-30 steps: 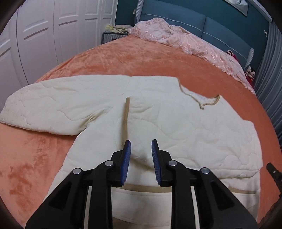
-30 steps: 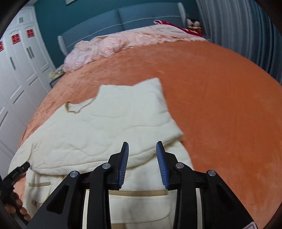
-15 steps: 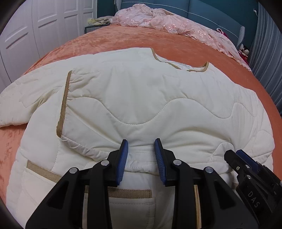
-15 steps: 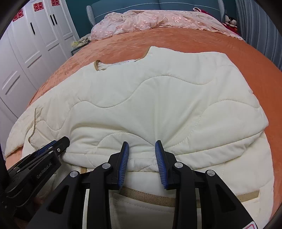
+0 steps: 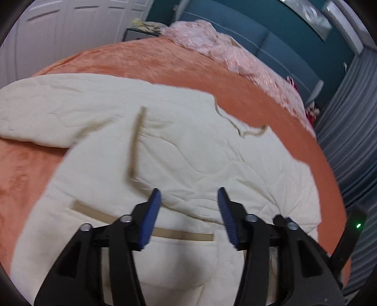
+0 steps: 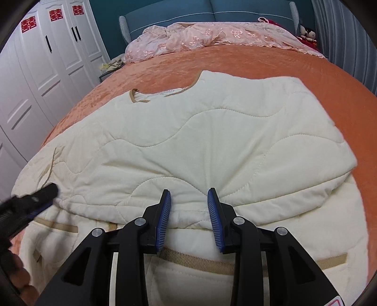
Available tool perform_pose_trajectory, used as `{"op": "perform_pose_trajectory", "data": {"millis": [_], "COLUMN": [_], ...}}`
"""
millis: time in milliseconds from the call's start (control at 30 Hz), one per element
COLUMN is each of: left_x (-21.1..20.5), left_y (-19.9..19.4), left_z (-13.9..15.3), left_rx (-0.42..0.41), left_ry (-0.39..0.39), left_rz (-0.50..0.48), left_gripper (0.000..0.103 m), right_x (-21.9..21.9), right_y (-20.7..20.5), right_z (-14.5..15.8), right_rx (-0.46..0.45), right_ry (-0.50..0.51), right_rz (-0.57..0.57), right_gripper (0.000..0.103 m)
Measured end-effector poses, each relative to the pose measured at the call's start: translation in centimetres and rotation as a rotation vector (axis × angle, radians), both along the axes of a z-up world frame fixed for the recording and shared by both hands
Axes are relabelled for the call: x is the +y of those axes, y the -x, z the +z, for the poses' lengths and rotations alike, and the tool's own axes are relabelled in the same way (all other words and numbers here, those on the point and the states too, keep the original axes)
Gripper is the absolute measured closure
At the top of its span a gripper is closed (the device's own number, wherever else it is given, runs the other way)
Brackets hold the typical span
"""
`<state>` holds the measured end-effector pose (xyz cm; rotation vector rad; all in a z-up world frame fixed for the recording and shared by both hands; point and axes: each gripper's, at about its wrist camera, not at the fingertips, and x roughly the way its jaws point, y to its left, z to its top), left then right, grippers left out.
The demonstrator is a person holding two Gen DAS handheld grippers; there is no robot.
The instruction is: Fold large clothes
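A cream quilted jacket (image 5: 212,164) with tan trim lies on the orange bed cover (image 5: 141,61), its right side folded over the body. One sleeve (image 5: 47,113) stretches out to the left. My left gripper (image 5: 188,195) hovers over the fold's near edge with its jaws opening wide and nothing pinched between them. In the right wrist view the jacket (image 6: 223,131) puckers toward my right gripper (image 6: 188,195), whose pads still pinch the folded edge as the jaws begin to open. The left gripper (image 6: 35,200) shows blurred at the left.
A pink lace quilt (image 6: 212,35) is heaped at the blue headboard (image 6: 235,11). White wardrobe doors (image 6: 47,58) stand to the left and a grey curtain (image 5: 348,117) hangs to the right. Bare orange cover (image 6: 341,77) surrounds the jacket. A hand (image 6: 21,277) shows at the lower left.
The left gripper let go of the fold, spread its jaws wide and drew back to the left. The right gripper stayed on the folded edge and sank a little.
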<state>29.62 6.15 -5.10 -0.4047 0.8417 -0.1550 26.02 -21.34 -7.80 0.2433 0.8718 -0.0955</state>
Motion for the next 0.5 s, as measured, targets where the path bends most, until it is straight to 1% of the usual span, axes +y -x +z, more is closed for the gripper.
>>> {"op": "perform_pose_trajectory", "data": {"millis": [33, 67, 100, 200, 233, 267, 300, 367, 433, 467, 500], "left_x": [2.8, 5.8, 9.0, 19.1, 22.2, 25.2, 27.9, 32.4, 35.1, 36.1, 36.6], "left_y": [0.5, 0.7, 0.7, -0.1, -0.1, 0.0, 0.4, 1.2, 1.6, 1.4, 1.2], "left_z": [0.8, 1.3, 1.5, 0.3, -0.4, -1.1, -1.8, -2.9, -4.0, -4.5, -4.8], "left_rx": [-0.017, -0.021, -0.011, 0.081, 0.112, 0.142, 0.164, 0.185, 0.193, 0.203, 0.201], "left_ry": [0.002, -0.012, -0.024, -0.058, -0.045, -0.012, 0.029, 0.115, 0.188, 0.232, 0.267], "left_rz": [0.054, 0.115, 0.169, 0.353, 0.41, 0.47, 0.533, 0.653, 0.721, 0.736, 0.746], "left_gripper": [0.032, 0.026, 0.026, 0.026, 0.026, 0.027, 0.029, 0.033, 0.034, 0.038, 0.039], "right_x": [0.2, 0.3, 0.6, 1.5, 1.9, 2.2, 2.5, 2.7, 2.9, 3.2, 3.4], "right_y": [1.0, 2.1, 3.3, 6.4, 7.3, 8.1, 8.8, 9.9, 10.4, 10.5, 10.5], "right_z": [0.7, 1.3, 1.7, 2.0, 2.0, 2.0, 2.0, 1.9, 1.6, 1.6, 1.6], "right_rx": [-0.008, -0.011, -0.006, 0.024, 0.036, 0.045, 0.053, 0.071, 0.091, 0.1, 0.105], "right_ry": [0.002, -0.013, -0.029, -0.019, -0.014, -0.005, 0.003, -0.003, -0.024, -0.03, -0.03], "right_rz": [-0.006, -0.006, -0.003, 0.004, 0.01, 0.009, 0.002, -0.015, -0.031, -0.039, -0.041], "right_gripper": [0.067, 0.06, 0.056, 0.055, 0.055, 0.054, 0.052, 0.046, 0.046, 0.046, 0.046]}}
